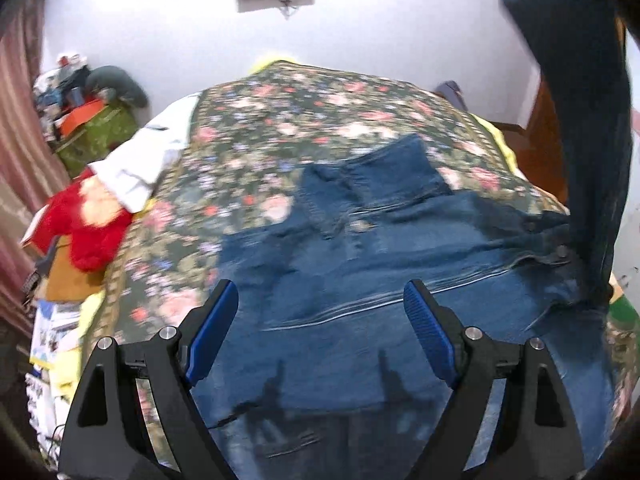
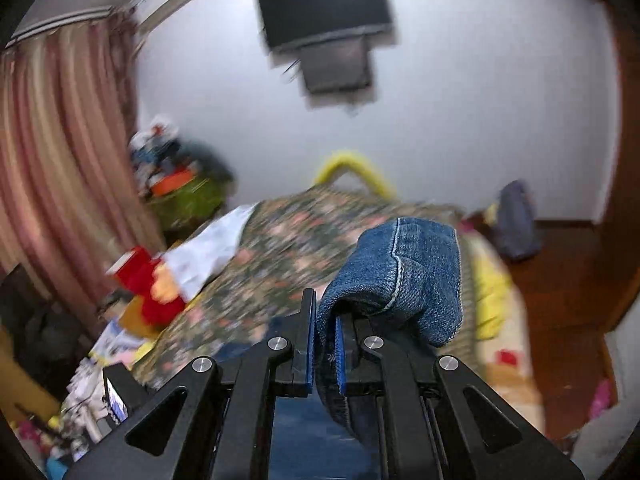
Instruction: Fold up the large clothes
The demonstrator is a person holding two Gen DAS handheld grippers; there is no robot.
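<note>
Blue denim jeans (image 1: 380, 264) lie spread over the floral bedspread (image 1: 304, 120), waistband and button toward the right. One leg (image 1: 580, 128) rises off the bed at the right edge of the left wrist view. My left gripper (image 1: 320, 304) hovers open above the denim with nothing between its blue pads. In the right wrist view my right gripper (image 2: 325, 320) is shut on the hem end of the jeans leg (image 2: 404, 268), lifted above the bed; the cuff flops over the right finger.
A white cloth (image 1: 148, 152) and a red plush toy (image 1: 88, 224) sit at the bed's left edge. A green box with clutter (image 1: 96, 132) stands by the curtain (image 2: 60, 152). A dark screen (image 2: 324, 8) hangs on the wall. Wooden floor (image 2: 560, 280) lies right of the bed.
</note>
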